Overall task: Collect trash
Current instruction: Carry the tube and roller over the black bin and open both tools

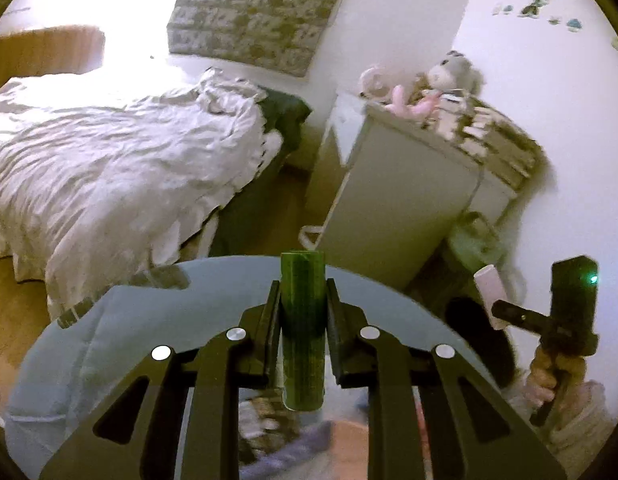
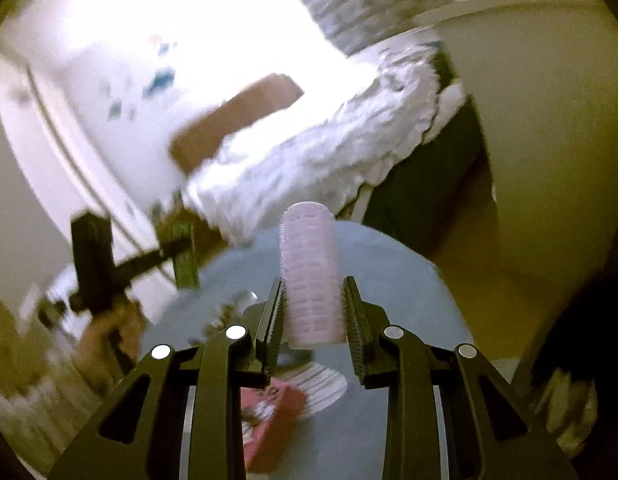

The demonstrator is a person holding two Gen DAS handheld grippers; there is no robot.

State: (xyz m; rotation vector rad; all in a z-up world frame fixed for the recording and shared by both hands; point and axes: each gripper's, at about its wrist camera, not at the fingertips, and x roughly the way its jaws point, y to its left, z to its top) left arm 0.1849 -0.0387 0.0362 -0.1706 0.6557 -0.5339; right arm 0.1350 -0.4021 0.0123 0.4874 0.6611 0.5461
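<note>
The left gripper is closed on a green roller, a ribbed cylinder held upright, gripped at mid-length with both ends projecting past the fingers. The right gripper is closed on a pink roller, likewise upright, held near its lower half between toothed pads. Both rollers are carried above a round glass tabletop; neither is seen to touch it.

Handling, judged: both rollers appear to be hollow plastic mesh cylinders, so they are taken to be light and somewhat springy. Hard squeezing is expected to flatten them; a moderate grip should do. The bristly surface should resist slipping. The round body may roll if set on its side, so release on end or straight into a bin is preferred. Mid-length is judged the best hold, as now on the green one; the pink one, held lower, may tip.

No bin is identified in either view. The right wrist view is blurred. A bed and a white cabinet lie beyond the tabletop.
</note>
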